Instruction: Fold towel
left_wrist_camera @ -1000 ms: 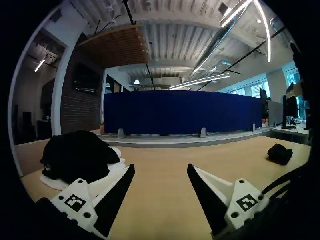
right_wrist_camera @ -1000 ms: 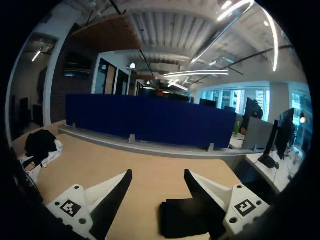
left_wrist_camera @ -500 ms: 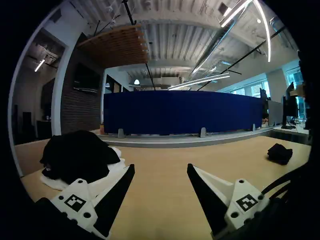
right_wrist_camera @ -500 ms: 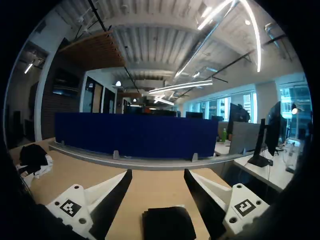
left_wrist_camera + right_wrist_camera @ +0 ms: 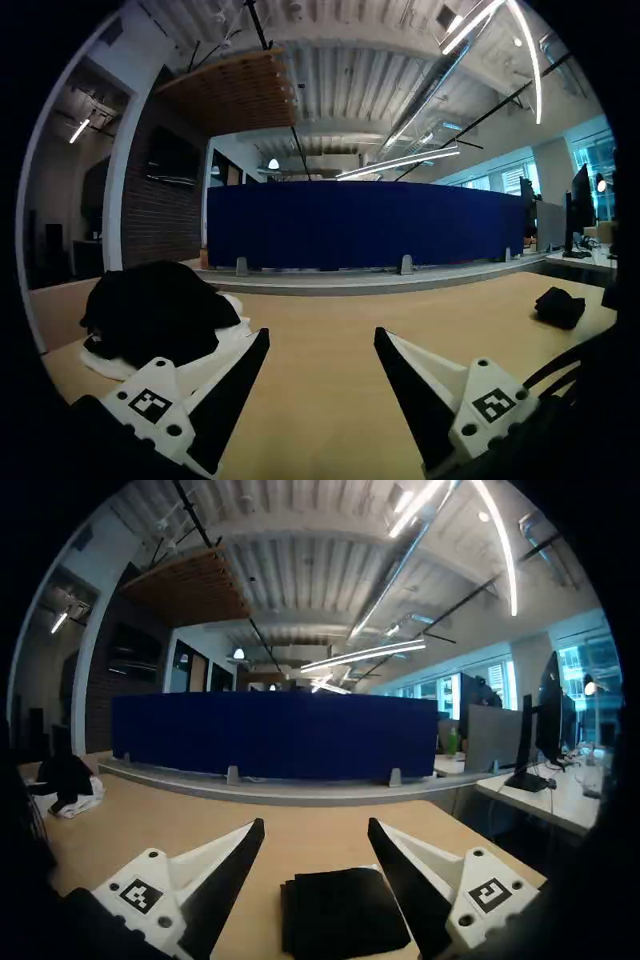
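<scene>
Two jaw pairs stand apart, empty; towel pile [image 5: 152, 316] lies lower left, just beyond my left gripper [image 5: 321, 331], which I judge nearer.

The towel [image 5: 340, 912] is black, the table [image 5: 320, 844] tan, the partition [image 5: 272, 736] blue.

A black towel [image 5: 340, 912] is seen folded into a compact, roughly square stack and laid flat on the light wooden table [image 5: 320, 840], with its layered edges showing along the left side. In the left gripper view it is seen far off to the right as a small dark bundle. Well apart from it, a loose pile of towels [image 5: 156, 316] is heaped on the table, crumpled black cloth over white.
</scene>
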A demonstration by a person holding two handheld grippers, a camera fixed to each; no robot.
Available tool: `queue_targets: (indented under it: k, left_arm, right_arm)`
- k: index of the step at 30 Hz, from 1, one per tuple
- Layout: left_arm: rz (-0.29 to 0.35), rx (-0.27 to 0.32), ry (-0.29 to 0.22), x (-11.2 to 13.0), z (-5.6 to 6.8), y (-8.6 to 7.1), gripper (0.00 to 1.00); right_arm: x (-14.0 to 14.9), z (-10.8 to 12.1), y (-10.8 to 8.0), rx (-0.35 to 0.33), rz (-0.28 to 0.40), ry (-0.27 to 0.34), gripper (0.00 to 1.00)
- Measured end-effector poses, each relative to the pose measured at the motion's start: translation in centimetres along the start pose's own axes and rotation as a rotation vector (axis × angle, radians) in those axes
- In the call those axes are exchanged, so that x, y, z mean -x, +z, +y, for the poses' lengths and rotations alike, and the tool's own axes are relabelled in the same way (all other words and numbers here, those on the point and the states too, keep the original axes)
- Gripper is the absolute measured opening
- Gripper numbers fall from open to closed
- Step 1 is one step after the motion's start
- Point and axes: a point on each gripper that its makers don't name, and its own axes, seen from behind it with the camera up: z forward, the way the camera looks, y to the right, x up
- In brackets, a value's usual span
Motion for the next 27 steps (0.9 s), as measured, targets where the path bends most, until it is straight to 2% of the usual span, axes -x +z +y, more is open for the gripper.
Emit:
queue_targets:
  k: [9,18,27]
  left_arm:
    - [0.0,0.0,0.0,-0.1,-0.1,0.0,0.97]
    - [0.0,0.0,0.0,0.0,-0.2,-0.1,0.97]
    - [0.0,0.0,0.0,0.0,-0.1,-0.1,0.97]
  right_arm:
    - [5.2,-1.3,0.6,-0.008,-0.016,-0.003,1.0]
    - [7.0,-2.2,0.8,0.003,-0.025,0.023,1.0]
    - [7.3,-2.9,1.1,-0.009,-0.019,0.014,1.0]
